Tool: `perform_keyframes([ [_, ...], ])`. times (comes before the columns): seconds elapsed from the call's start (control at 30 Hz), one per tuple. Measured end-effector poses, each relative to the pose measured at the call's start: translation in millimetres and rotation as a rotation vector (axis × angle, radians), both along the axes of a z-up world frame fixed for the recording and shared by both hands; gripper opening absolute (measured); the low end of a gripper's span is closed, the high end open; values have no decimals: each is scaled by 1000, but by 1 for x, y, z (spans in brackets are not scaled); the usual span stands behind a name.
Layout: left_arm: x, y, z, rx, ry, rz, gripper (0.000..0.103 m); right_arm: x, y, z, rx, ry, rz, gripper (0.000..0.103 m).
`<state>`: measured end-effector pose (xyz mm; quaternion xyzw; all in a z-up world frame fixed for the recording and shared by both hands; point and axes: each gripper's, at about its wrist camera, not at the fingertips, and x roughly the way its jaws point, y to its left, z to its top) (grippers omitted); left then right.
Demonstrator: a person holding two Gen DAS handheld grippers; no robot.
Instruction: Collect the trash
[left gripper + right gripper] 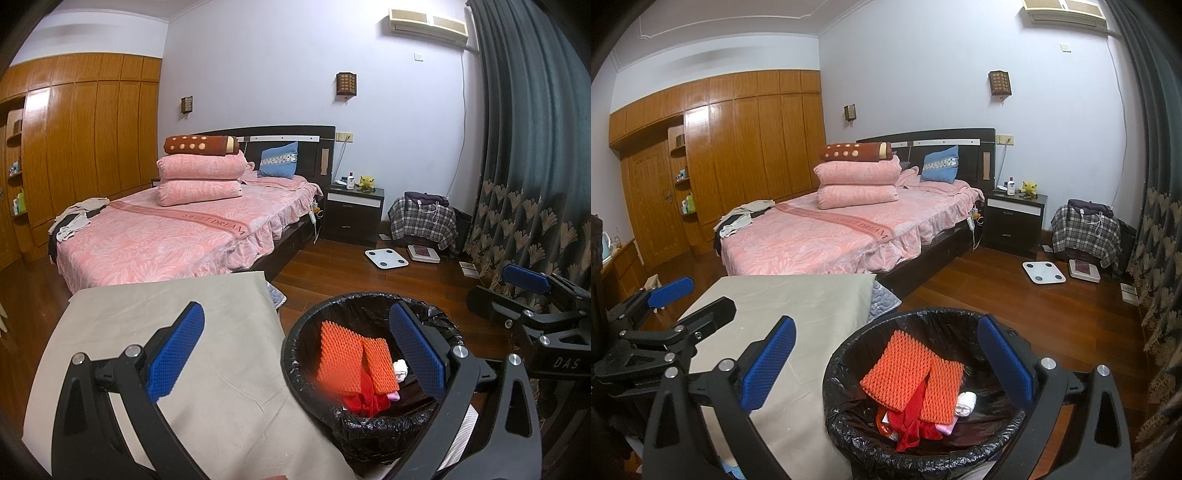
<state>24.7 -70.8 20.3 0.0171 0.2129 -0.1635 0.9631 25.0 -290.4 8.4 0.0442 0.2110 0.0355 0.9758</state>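
A round bin lined with a black bag stands beside a table covered in beige cloth. Inside lie two orange foam net pieces, red plastic and a small white wad. My left gripper is open and empty above the table edge and bin. My right gripper is open and empty over the bin. Each gripper shows in the other's view, the right one and the left one.
A bed with pink covers stands behind the table. A dark nightstand, a white scale and a plaid-covered pile lie on the wooden floor. Curtains hang at the right.
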Motion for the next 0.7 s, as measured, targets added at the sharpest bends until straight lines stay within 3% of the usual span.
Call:
perform_keyframes([
  [0.7, 2, 10, -3, 2, 9, 3, 98, -2, 5, -1, 2, 5, 1, 97],
])
